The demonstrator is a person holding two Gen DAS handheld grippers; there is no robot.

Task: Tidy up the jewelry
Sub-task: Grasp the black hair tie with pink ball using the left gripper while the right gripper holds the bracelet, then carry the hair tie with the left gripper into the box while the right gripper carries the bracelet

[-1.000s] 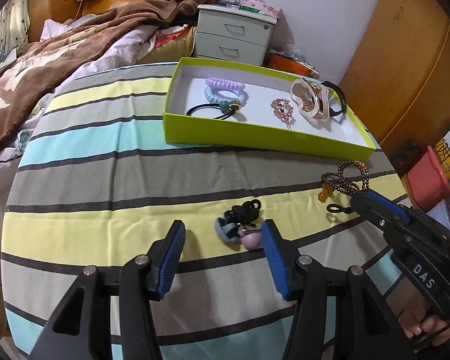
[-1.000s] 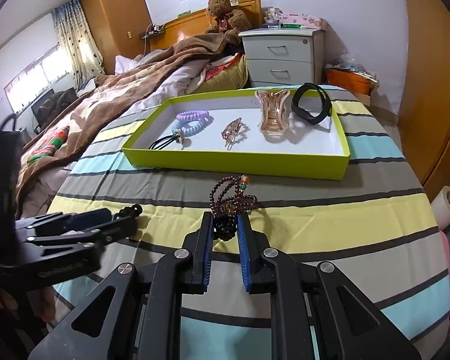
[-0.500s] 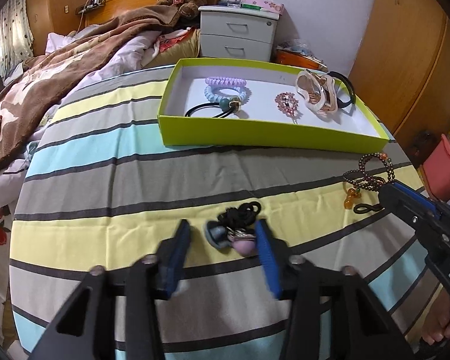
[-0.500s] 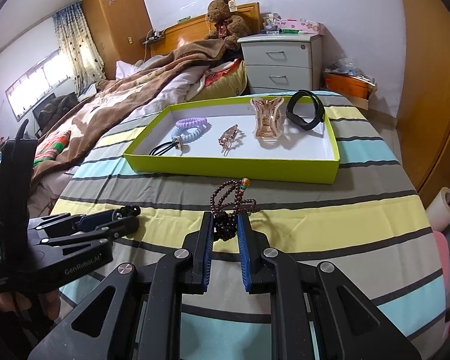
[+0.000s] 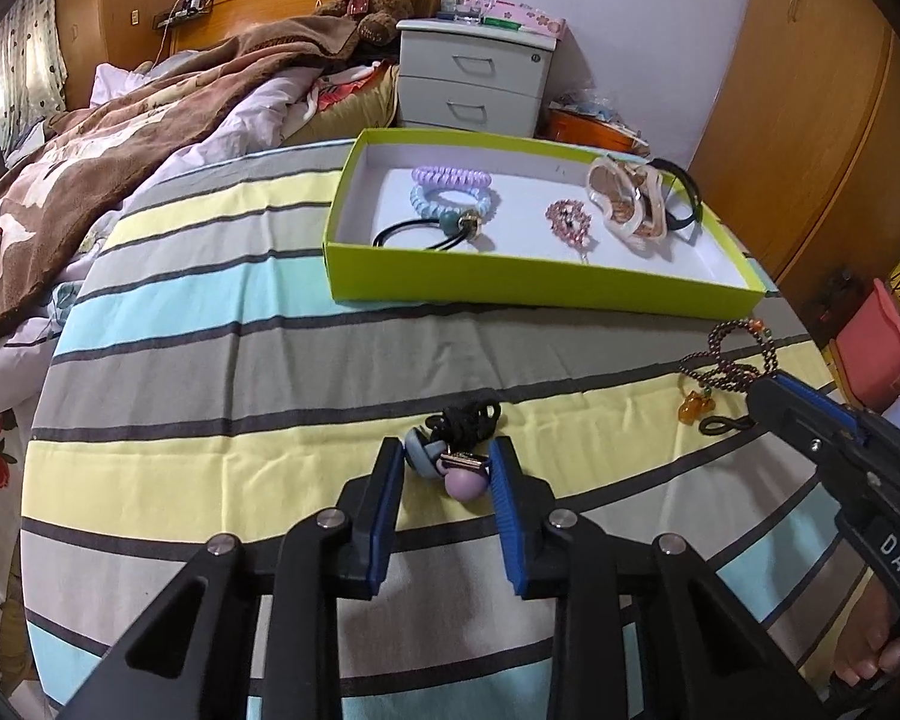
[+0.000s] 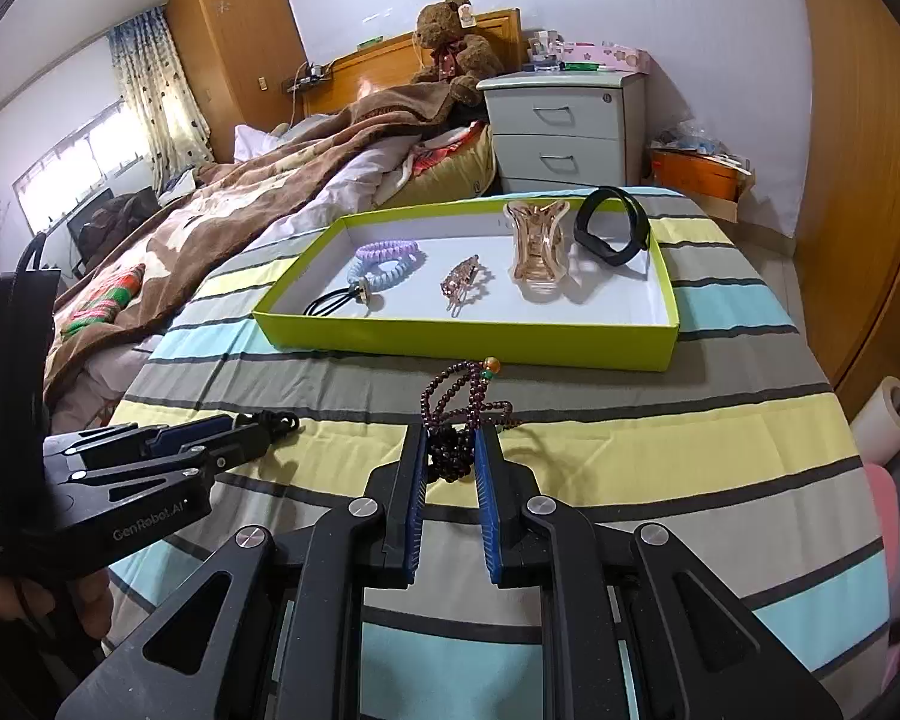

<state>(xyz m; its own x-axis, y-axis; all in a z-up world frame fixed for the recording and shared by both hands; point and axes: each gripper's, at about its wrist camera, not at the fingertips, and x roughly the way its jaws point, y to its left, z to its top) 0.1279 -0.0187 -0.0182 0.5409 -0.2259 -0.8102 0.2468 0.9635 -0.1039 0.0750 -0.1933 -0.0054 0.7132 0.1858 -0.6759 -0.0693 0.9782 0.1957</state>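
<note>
A black hair tie with blue and purple balls point(image 5: 450, 461) lies on the striped cloth. My left gripper point(image 5: 447, 471) is shut on it, a finger on each side. My right gripper point(image 6: 448, 461) is shut on a dark red bead bracelet point(image 6: 459, 414), which also shows in the left wrist view point(image 5: 729, 360). The lime-green tray point(image 6: 468, 341) holds coil hair ties point(image 6: 387, 264), a pink hair clip point(image 6: 459, 282), a claw clip point(image 6: 537, 252) and a black band point(image 6: 612, 225).
The striped table point(image 5: 222, 360) stands against a bed with a brown blanket point(image 5: 120, 138). A grey nightstand point(image 6: 561, 126) stands behind the tray. A pink bin point(image 5: 876, 354) sits beyond the table's right edge.
My left gripper's jaws have closed from wide open onto the black hair tie. My right gripper has stayed shut on the bead bracelet and pulled it slightly away from the tray.
</note>
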